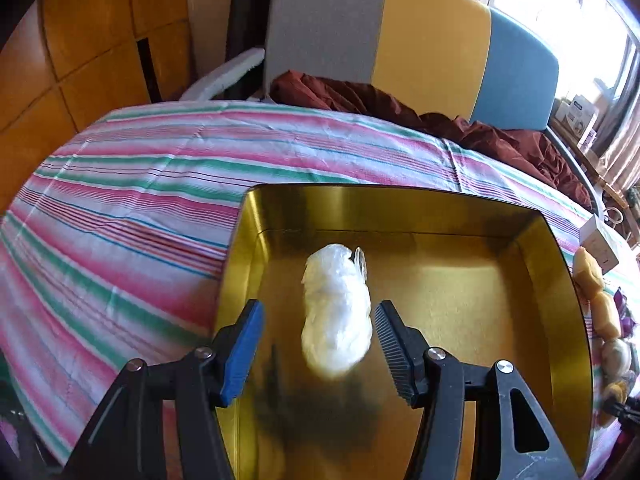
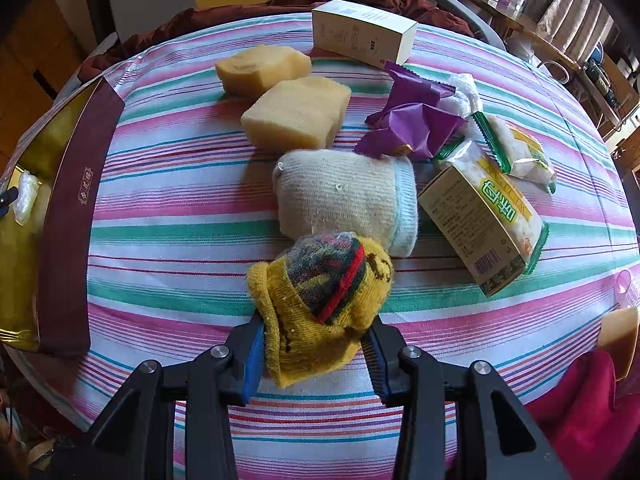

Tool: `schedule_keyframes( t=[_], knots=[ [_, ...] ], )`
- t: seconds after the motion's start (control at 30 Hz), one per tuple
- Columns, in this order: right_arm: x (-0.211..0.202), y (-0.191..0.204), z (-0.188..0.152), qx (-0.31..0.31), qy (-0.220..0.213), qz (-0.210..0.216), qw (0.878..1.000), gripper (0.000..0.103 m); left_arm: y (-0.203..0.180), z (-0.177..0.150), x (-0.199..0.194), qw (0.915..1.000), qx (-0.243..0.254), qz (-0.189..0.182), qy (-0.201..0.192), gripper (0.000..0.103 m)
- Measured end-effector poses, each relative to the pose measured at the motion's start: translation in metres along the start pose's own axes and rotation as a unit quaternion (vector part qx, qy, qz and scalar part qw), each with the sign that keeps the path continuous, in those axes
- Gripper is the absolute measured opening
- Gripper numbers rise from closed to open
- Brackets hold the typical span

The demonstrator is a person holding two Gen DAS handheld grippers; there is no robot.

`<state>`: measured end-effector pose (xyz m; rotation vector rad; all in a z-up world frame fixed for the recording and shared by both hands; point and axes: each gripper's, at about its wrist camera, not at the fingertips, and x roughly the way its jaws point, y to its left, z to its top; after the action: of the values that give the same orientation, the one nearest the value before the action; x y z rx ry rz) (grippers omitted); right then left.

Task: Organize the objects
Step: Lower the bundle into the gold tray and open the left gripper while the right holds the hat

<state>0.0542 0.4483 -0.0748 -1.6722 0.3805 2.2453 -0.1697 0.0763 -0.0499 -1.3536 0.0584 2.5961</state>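
Right wrist view: right tongs (image 2: 316,354) pinching the yellow rolled sock (image 2: 320,312) on the striped counter (image 2: 168,208), just in front of the white sock (image 2: 344,204). Left tongs (image 1: 320,344) spread over the gold tray (image 1: 472,304), a white wrapped bundle (image 1: 336,312) between them, seemingly unheld. Suggested handling: lift the sock clear of the white one before carrying it left to the tray. Writing: green snack packet (image 2: 484,224) bears Chinese characters; tray band lettering too small to read.

Wrapped bundle (image 1: 336,312) lies in tray (image 1: 560,280), left of socks (image 2: 344,200)
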Motion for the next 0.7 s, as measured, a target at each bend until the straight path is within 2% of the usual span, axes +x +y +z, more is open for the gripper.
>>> schedule_keyframes(
  t=[0.17,0.5,0.63,0.7],
  knots=[
    [-0.003,-0.002,-0.004,-0.004,-0.001,-0.004,1.000,0.043,-0.001,-0.029,-0.039,0.9989,0.011,0.004,-0.045,0.065],
    [-0.002,0.009,-0.004,-0.017,-0.004,-0.007,1.000,0.043,0.001,-0.078,-0.083,0.9973,-0.001,0.001,-0.073,0.067],
    [-0.007,0.026,-0.017,-0.039,-0.004,0.014,0.999,0.043,0.005,-0.091,-0.094,0.9969,-0.005,0.002,-0.078,0.069],
    [-0.011,0.036,-0.024,-0.052,-0.007,0.039,0.998,0.042,0.008,-0.094,-0.098,0.9967,-0.007,0.003,-0.081,0.070]
  ],
)
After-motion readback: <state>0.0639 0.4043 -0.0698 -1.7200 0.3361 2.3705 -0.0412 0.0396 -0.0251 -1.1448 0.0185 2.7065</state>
